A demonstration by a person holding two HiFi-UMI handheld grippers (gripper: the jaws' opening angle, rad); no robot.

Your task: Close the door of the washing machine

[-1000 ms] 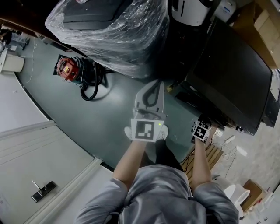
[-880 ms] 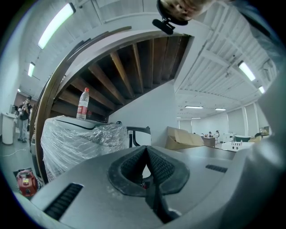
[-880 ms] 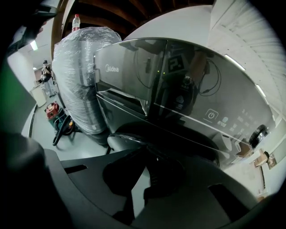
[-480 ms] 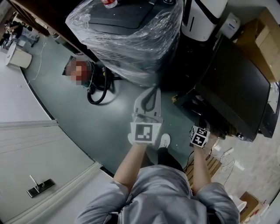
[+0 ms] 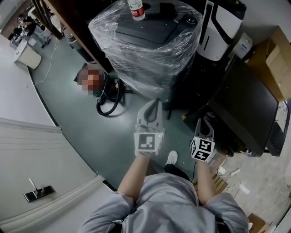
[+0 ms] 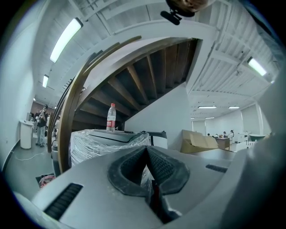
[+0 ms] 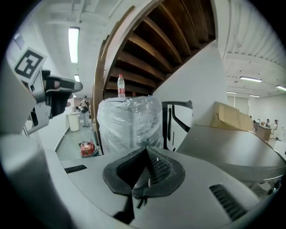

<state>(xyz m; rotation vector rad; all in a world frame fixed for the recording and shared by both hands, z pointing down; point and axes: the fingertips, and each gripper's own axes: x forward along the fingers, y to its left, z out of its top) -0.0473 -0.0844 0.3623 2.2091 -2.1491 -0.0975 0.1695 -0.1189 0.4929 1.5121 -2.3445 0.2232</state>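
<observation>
A bulky appliance wrapped in clear plastic film (image 5: 150,41) stands ahead on the green floor, with a water bottle (image 5: 135,10) on its top. No washing machine door shows in any view. My left gripper (image 5: 154,103) is held in the air short of the appliance, jaws shut with nothing in them. My right gripper (image 5: 206,123) hangs to its right, also shut and holding nothing. The left gripper view has my left gripper (image 6: 146,151) pointing at the wrapped appliance (image 6: 105,143). In the right gripper view, the appliance (image 7: 129,120) lies beyond my right gripper (image 7: 145,151).
A white unit with a black panel (image 5: 218,27) stands right of the appliance. A big dark flat panel (image 5: 248,111) and cardboard boxes (image 5: 275,41) lie further right. A black hose (image 5: 109,102) coils on the floor at left. A wooden staircase (image 6: 134,76) rises overhead.
The view has shifted toward the wrapped appliance, whose top and bottle now show. Both grippers have come forward with it, and the right gripper's jaws are now visible.
</observation>
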